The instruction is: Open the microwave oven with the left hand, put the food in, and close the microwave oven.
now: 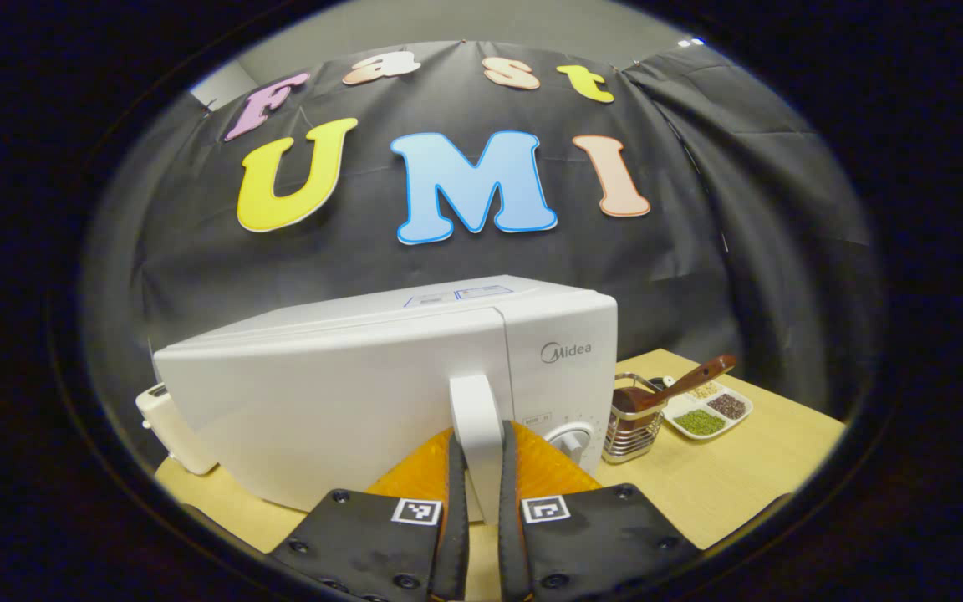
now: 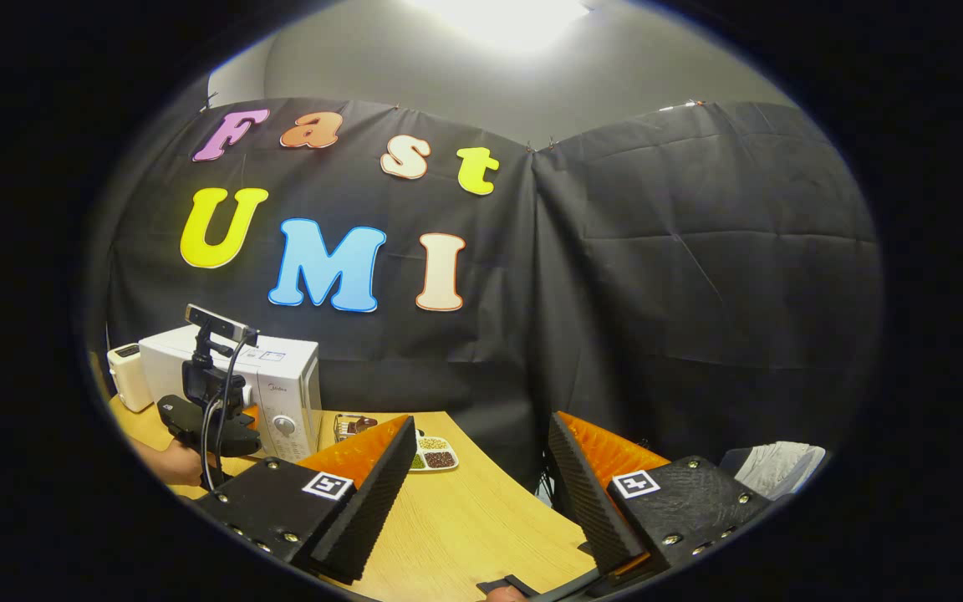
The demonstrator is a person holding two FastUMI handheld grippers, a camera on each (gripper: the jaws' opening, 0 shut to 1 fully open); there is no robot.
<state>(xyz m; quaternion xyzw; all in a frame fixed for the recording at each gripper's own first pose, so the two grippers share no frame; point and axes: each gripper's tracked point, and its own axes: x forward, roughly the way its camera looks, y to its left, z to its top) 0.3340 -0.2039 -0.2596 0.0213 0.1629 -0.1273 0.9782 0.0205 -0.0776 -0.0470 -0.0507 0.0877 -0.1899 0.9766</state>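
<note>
Left gripper (image 1: 479,481) up close in the left gripper view, both fingers pressed on the white door handle (image 1: 475,418) of the microwave (image 1: 381,376); door (image 1: 323,410) looks swung slightly out from the body. Microwave sits on the wooden table (image 1: 724,493). Left of it a white toaster-like appliance (image 1: 168,426), partly hidden. Right of the microwave a wire basket (image 1: 634,426) with a brown spoon (image 1: 682,386) leaning in it, then a white divided dish (image 1: 709,411) of green, dark and pale grains just beside the basket.

Right gripper view: left gripper (image 2: 210,418) at the microwave (image 2: 268,393) far left, a hand (image 2: 176,464) holding it. Right gripper (image 2: 481,489) near the camera, jaws wide apart, holding nothing, over the table edge (image 2: 465,527). Food not identifiable.
</note>
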